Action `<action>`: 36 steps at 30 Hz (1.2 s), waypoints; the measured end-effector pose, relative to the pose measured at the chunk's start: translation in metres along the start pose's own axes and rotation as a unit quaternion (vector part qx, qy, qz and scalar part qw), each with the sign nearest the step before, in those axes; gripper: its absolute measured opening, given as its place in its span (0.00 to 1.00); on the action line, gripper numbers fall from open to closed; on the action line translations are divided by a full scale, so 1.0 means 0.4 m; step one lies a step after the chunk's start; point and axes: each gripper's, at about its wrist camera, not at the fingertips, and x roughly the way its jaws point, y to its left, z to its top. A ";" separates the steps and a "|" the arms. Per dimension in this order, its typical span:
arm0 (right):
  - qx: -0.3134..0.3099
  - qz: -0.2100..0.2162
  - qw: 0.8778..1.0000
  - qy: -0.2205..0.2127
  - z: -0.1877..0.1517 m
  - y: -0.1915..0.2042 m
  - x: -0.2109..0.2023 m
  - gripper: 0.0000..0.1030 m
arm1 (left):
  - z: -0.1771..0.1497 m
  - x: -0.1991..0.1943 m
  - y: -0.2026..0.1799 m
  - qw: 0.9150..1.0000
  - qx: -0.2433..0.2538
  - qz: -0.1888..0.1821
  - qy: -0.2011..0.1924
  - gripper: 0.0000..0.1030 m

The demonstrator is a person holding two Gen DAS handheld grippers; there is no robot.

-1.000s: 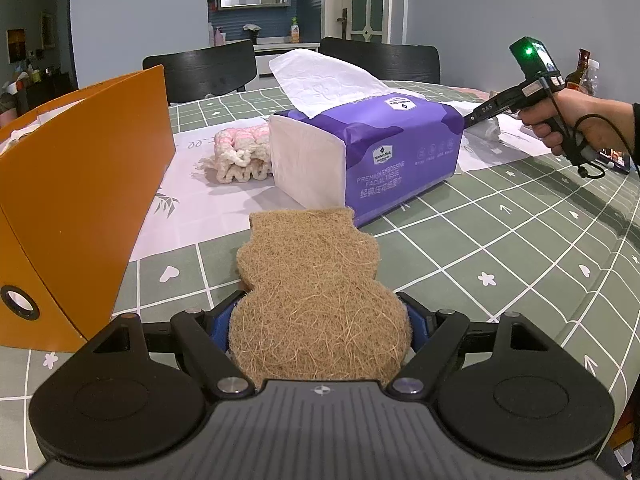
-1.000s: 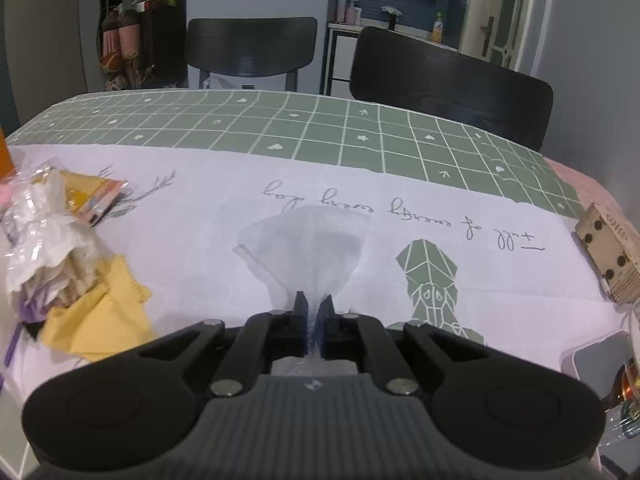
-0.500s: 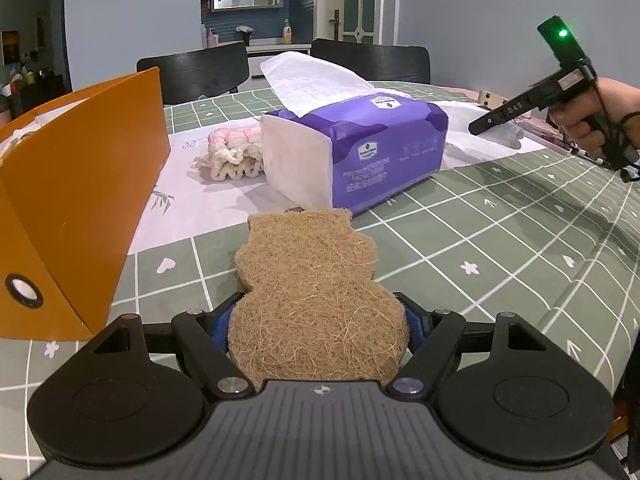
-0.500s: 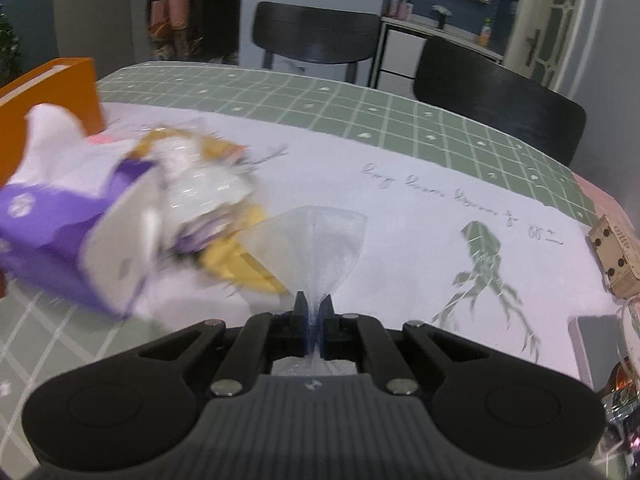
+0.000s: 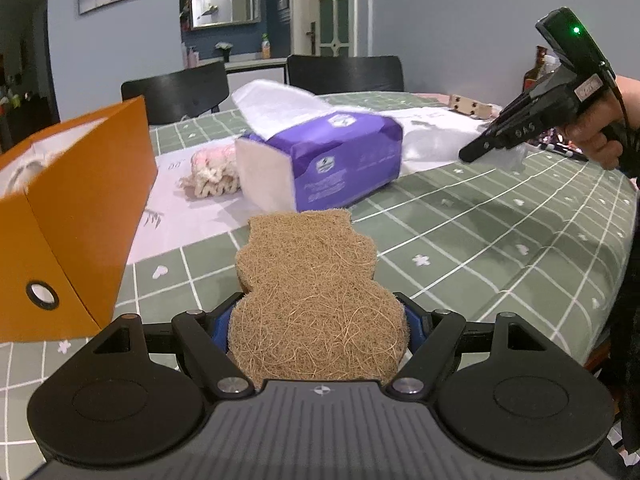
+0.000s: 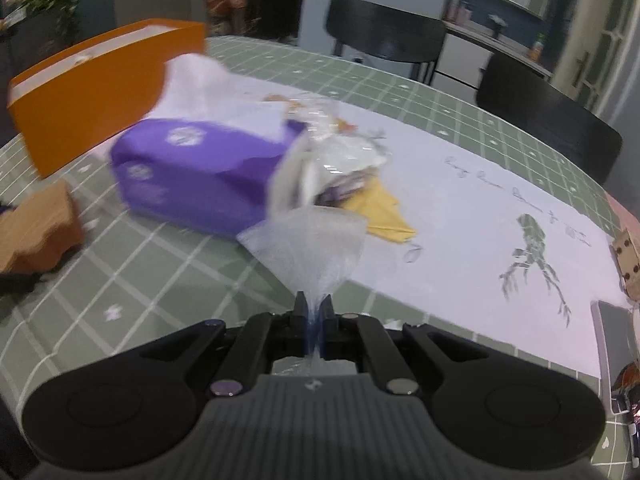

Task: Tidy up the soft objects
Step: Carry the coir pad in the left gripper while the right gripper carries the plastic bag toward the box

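My left gripper (image 5: 318, 320) is closed on the sides of a brown gourd-shaped fibre pad (image 5: 312, 280), which it holds just above the green checked tablecloth. The same pad (image 6: 36, 232) shows at the left edge of the right wrist view. My right gripper (image 6: 314, 304) is shut on a thin translucent white sheet (image 6: 308, 248) that fans out above its tips. In the left wrist view the right gripper (image 5: 468, 156) hangs in a hand at the right, tips pointing down-left. An orange box (image 5: 80, 200) (image 6: 92, 92) stands open at the left.
A purple tissue pack (image 5: 340, 160) (image 6: 200, 176) lies mid-table on a white mat (image 6: 480, 220). A pink-and-white knitted cloth (image 5: 212, 172) sits behind it. A crinkled clear bag (image 6: 340, 152) and a yellow cloth (image 6: 384, 208) lie beside it. Black chairs (image 6: 384, 36) line the far edge.
My right gripper has swung left across the mat with the sheet, bringing the tissue pack and orange box into its view. My left gripper has drifted slightly, still holding the pad.
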 end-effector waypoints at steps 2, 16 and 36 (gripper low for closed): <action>-0.012 0.011 1.000 0.000 -0.003 0.034 -0.015 0.01 | 0.007 -0.015 -0.007 1.000 0.007 -0.002 -0.005 0.86; -0.094 0.081 0.992 -0.001 0.004 0.256 -0.081 0.01 | 0.019 -0.099 -0.035 0.999 0.044 -0.001 -0.022 0.86; -0.174 0.131 0.974 -0.060 0.169 0.437 -0.153 0.01 | 0.088 -0.225 0.046 0.990 0.100 0.081 -0.051 0.86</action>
